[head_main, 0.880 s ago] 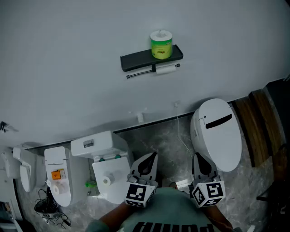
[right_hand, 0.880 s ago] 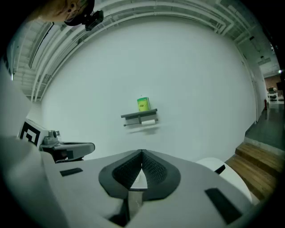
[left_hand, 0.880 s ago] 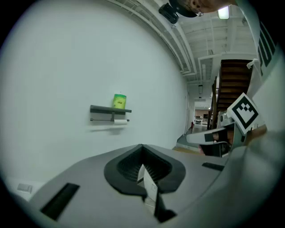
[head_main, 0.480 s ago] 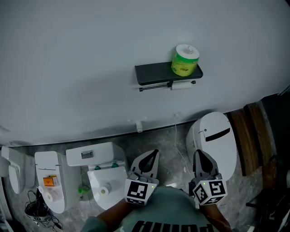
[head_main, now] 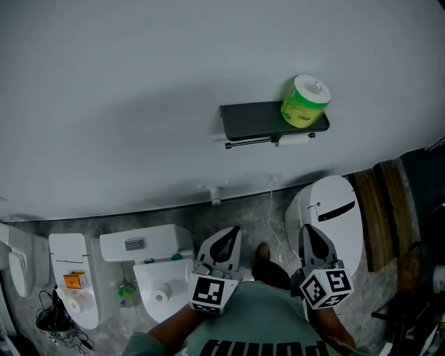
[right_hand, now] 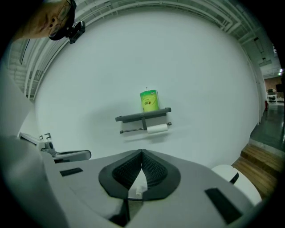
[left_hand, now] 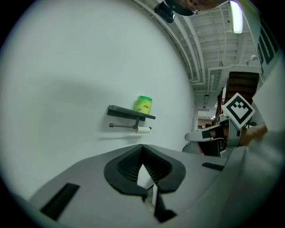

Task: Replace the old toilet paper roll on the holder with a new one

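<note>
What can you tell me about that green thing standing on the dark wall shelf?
The green roll looks like a wrapped toilet paper roll: bright green printed wrapper, white top. It stands upright at the right end of the dark shelf, resting on it, just above the thin white roll on the bar below. Nothing else touches it.

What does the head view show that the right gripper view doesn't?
Only the head view shows the floor, with a white tank and a paper roll on a white lid. Only the right gripper view shows ceiling beams and how the right hand-held gripper has its ribbed jaws shut with nothing between them. Both show the dark shelf, the green wrapped roll on it and the thin old roll underneath.
</note>
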Demonstrator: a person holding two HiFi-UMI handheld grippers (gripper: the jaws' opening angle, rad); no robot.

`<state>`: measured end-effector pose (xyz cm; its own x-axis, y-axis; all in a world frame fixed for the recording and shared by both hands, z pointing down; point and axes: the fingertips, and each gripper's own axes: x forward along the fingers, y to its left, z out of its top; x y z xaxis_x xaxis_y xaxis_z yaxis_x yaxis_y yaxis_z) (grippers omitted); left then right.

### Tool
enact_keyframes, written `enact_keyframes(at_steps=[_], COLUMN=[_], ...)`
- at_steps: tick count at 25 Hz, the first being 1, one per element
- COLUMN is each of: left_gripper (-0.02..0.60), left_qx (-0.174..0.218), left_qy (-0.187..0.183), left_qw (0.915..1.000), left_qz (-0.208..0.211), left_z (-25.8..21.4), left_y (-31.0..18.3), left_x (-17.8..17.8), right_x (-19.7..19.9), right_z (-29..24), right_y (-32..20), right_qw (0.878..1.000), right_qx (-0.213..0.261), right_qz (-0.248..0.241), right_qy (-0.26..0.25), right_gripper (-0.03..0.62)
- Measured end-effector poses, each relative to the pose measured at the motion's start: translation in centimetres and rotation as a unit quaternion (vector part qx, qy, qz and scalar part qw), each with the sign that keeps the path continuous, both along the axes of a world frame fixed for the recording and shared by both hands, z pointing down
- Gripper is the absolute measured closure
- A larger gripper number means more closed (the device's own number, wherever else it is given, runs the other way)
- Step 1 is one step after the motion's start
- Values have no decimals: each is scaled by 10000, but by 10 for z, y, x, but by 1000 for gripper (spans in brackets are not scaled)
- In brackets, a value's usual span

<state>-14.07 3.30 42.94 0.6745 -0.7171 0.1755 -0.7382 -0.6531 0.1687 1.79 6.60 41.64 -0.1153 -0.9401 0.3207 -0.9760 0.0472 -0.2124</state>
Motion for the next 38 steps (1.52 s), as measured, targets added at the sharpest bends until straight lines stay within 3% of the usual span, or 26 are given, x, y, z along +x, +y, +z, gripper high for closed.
enact_keyframes(at_steps=[10, 19, 26, 30, 34, 38], left_gripper=[578, 577, 577, 578, 578, 577], left_qx=[56, -1, -115, -221, -174, -164], left_qy=[-417, -806, -1093, -1229, -1198, -1228], left_qw=[9974, 9915, 9845, 9804, 9805, 9804], left_qz=[-578, -1023, -1370, -1524, -1550, -1531], left_z=[-9, -11, -7, -2, -7, -11], left_y=[-51, -98, -115, -117, -127, -136], left_x=[17, 64, 87, 83, 76, 65], right_x=[26, 70, 73, 63, 58, 56], right_z=[10, 22, 31, 30, 33, 36], right_y=[-80, -152, -190, -204, -217, -229], right_qw=[9926, 9642, 9236, 8976, 8756, 8457], right_qx=[61, 20, -66, -114, -163, -170], right_qz=[-494, -1029, -1747, -2032, -1951, -1676], right_qy=[-1111, -2443, -3413, -3910, -4417, -5063], right_gripper=[586, 586, 571, 451, 377, 336])
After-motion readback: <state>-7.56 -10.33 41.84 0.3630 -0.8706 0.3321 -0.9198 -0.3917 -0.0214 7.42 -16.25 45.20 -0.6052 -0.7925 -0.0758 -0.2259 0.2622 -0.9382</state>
